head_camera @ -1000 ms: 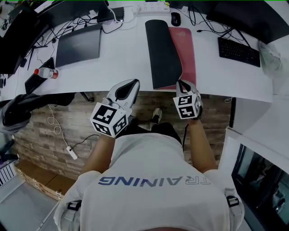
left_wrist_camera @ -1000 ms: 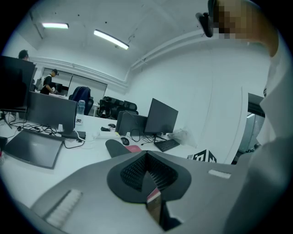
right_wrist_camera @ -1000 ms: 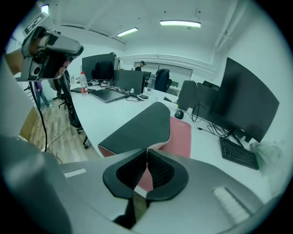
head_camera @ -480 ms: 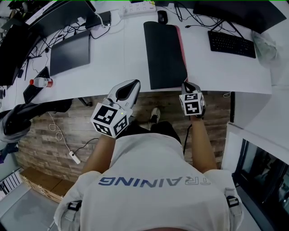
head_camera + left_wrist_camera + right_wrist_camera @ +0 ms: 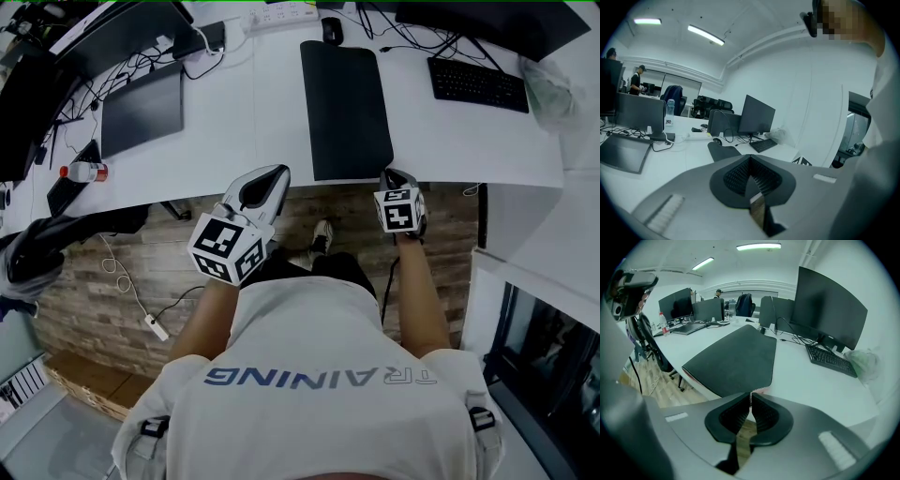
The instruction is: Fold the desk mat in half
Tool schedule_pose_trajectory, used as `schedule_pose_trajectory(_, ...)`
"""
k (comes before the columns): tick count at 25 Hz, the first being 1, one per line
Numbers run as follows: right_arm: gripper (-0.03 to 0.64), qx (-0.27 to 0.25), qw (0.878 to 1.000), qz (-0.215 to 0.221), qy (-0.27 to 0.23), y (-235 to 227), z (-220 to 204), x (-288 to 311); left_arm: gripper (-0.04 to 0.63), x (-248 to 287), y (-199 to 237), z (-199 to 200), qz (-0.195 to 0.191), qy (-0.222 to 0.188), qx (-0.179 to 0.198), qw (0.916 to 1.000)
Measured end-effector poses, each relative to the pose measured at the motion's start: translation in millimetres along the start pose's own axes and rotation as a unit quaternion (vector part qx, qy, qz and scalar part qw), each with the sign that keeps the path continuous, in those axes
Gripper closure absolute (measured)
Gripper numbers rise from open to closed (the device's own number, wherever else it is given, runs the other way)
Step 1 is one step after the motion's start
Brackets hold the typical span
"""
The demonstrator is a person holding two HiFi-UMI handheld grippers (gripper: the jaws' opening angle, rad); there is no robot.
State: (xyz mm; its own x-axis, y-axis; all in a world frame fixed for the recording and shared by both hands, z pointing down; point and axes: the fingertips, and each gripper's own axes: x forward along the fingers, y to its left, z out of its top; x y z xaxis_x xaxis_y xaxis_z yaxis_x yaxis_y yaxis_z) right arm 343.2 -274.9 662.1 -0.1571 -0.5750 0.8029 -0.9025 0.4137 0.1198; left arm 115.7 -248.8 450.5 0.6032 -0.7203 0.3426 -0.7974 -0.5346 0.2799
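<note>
The folded mat [image 5: 347, 108] lies flat on the tabletop [image 5: 262, 122]. The right gripper [image 5: 751, 394] pinches its near corner (fingers almost closed); the left gripper [image 5: 750, 158] fingers are closed, empty.

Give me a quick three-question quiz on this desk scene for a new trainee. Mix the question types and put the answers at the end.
1. Multiple choice: what lies just past the far end of the desk mat? A) a mouse B) a bottle C) a mug
2. True or false: the mat lies with its pink face upward.
3. Short answer: which gripper has its tips at the mat's near right corner?

Key:
1. A, the mouse.
2. False. The black side faces up.
3. The right gripper, with its jaws together at that corner.
</note>
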Motion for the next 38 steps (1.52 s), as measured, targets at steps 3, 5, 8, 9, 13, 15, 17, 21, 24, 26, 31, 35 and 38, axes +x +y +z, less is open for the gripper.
schedule_pose_trajectory(3, 0.581, -0.002, 1.0, 0.001, 0.008, 2.1, -3.4, 1.4, 0.597, -2.3, -1.8, -0.7, -0.002, -0.001, 0.0, 1.0)
schedule_pose_trajectory(5, 0.575, -0.002, 1.0, -0.001, 0.016, 3.3, -6.0, 1.1, 0.597, -5.2, -1.5, -1.2, -0.002, -0.002, 0.0, 1.0)
schedule_pose_trajectory(8, 0.556, -0.007, 1.0, -0.013, 0.021, 0.9, -9.6, -0.1, 0.597, -8.4, 0.8, -1.7, -0.001, -0.002, -0.002, 1.0)
schedule_pose_trajectory(9, 0.548, -0.008, 1.0, -0.017, 0.021, -0.5, -10.3, -1.3, 0.597, -8.9, 1.5, -1.6, -0.002, -0.002, -0.002, 1.0)
schedule_pose_trajectory(13, 0.54, -0.002, 0.999, -0.032, 0.012, -6.6, -8.6, -10.6, 0.597, -8.3, 0.7, 0.8, -0.006, -0.005, -0.001, 1.0)
schedule_pose_trajectory(15, 0.535, 0.0, 0.999, -0.037, 0.006, -10.3, -5.6, -15.7, 0.597, -7.1, -1.1, 2.2, -0.009, -0.006, 0.001, 0.9999)
schedule_pose_trajectory(17, 0.535, 0.0, 0.999, -0.043, -0.002, -13.3, -1.7, -19.5, 0.597, -6.4, -2.3, 3.1, -0.013, -0.007, 0.003, 0.9999)
schedule_pose_trajectory(21, 0.523, 0.002, 0.999, -0.049, -0.014, -15.8, 7.5, -25.8, 0.597, -6.7, -3.5, 6.1, -0.018, -0.009, 0.008, 0.9998)
schedule_pose_trajectory(24, 0.508, 0.006, 0.998, -0.05, -0.029, -16.5, 16.8, -32.8, 0.597, -8.0, -4.5, 9.8, -0.021, -0.013, 0.011, 0.9996)
schedule_pose_trajectory(26, 0.49, 0.01, 0.998, -0.052, -0.041, -16.1, 25.7, -39.2, 0.597, -10.5, -3.8, 12.6, -0.021, -0.017, 0.014, 0.9995)
schedule_pose_trajectory(31, 0.486, 0.025, 0.994, -0.054, -0.088, -11.7, 59.8, -64.5, 0.597, -24.2, 7.4, 21.6, -0.012, -0.029, 0.021, 0.9993)
schedule_pose_trajectory(35, 0.499, 0.031, 0.987, -0.053, -0.146, -5.0, 102.9, -97.1, 0.597, -38.6, 22.7, 35.6, 0.006, -0.047, 0.039, 0.9981)
schedule_pose_trajectory(38, 0.5, 0.035, 0.977, -0.047, -0.204, 3.6, 142.7, -131.0, 0.597, -53.2, 35.2, 48.0, 0.02, -0.065, 0.045, 0.9966)
